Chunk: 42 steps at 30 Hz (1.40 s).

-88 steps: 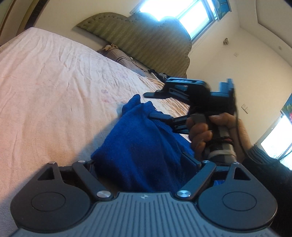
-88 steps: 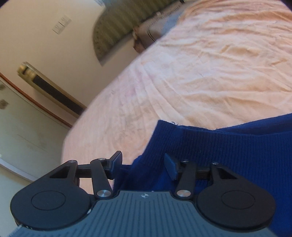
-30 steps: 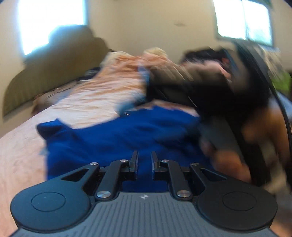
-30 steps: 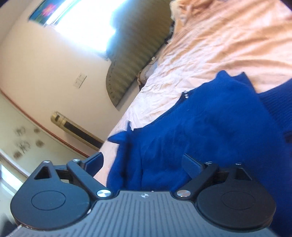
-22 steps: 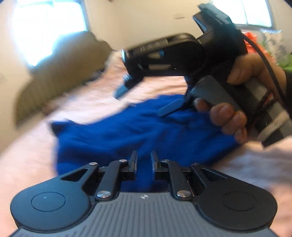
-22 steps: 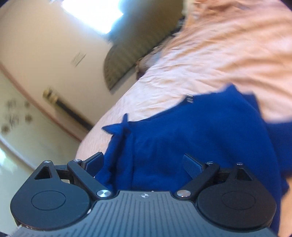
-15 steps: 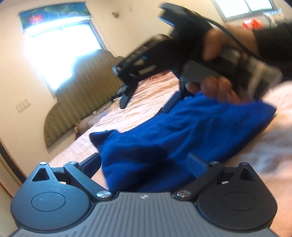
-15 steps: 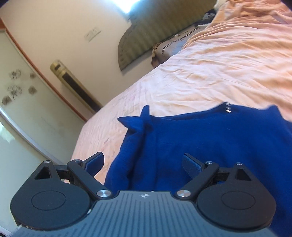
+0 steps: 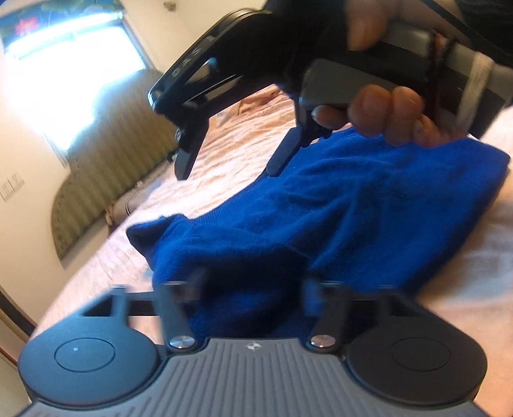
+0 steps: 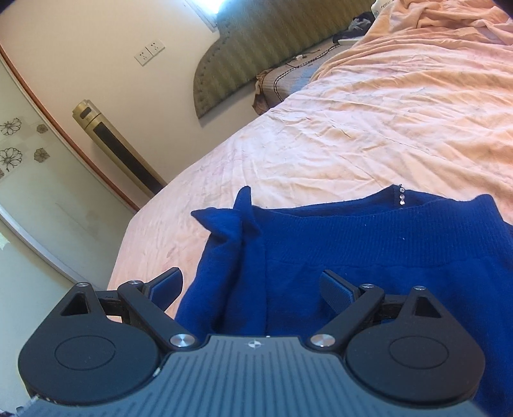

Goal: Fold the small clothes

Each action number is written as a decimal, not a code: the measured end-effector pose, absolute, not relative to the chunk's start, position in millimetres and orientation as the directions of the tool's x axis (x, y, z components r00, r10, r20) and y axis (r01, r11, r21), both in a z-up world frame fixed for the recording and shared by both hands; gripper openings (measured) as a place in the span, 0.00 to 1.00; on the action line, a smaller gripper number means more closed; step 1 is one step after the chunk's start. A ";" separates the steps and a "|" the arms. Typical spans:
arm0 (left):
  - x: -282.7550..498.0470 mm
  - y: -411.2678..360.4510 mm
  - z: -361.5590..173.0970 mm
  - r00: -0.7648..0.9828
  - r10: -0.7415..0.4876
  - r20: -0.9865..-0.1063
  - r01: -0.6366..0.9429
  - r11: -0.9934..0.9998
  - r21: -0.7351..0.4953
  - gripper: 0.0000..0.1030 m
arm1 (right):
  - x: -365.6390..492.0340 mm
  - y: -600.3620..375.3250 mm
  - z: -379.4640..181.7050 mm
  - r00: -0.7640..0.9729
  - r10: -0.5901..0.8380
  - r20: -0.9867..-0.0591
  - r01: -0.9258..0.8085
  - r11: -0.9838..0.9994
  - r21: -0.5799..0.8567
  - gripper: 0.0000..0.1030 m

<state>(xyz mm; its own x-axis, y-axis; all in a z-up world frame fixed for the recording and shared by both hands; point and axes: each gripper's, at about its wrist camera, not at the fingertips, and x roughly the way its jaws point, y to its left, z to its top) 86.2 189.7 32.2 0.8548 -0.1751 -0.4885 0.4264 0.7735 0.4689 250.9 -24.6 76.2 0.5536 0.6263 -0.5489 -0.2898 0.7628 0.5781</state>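
A blue knit sweater (image 9: pixel 352 208) lies bunched on the pink bedsheet (image 9: pixel 231 182). My left gripper (image 9: pixel 253 282) is low at its near edge. Its blurred fingers (image 9: pixel 198 282) stand apart on either side of a thick fold of the sweater. The right gripper (image 9: pixel 234 157), held in a hand (image 9: pixel 384 109), hovers open above the sweater's far side and holds nothing. In the right wrist view, that gripper (image 10: pixel 250 285) is open over the sweater (image 10: pixel 384 256), whose ribbed band carries small studs (image 10: pixel 400 194).
The sheet (image 10: pixel 352 128) stretches away to a green padded headboard (image 10: pixel 256 48) and a pillow (image 10: pixel 282 80). A bunched quilt (image 10: pixel 449 19) lies at the far right. A gold tower unit (image 10: pixel 118 147) stands by the wall past the bed's left edge.
My left gripper was shut a second ago, opened wide half a second ago, and its fingers are now closer together around a fold. The right gripper stayed open and rose above the sweater.
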 end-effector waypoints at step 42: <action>-48.1 81.5 41.5 0.674 -0.608 -0.420 0.738 0.568 0.364 0.32 | 222.7 -206.2 52.7 0.733 0.451 -0.509 -0.056 0.786 0.616 0.55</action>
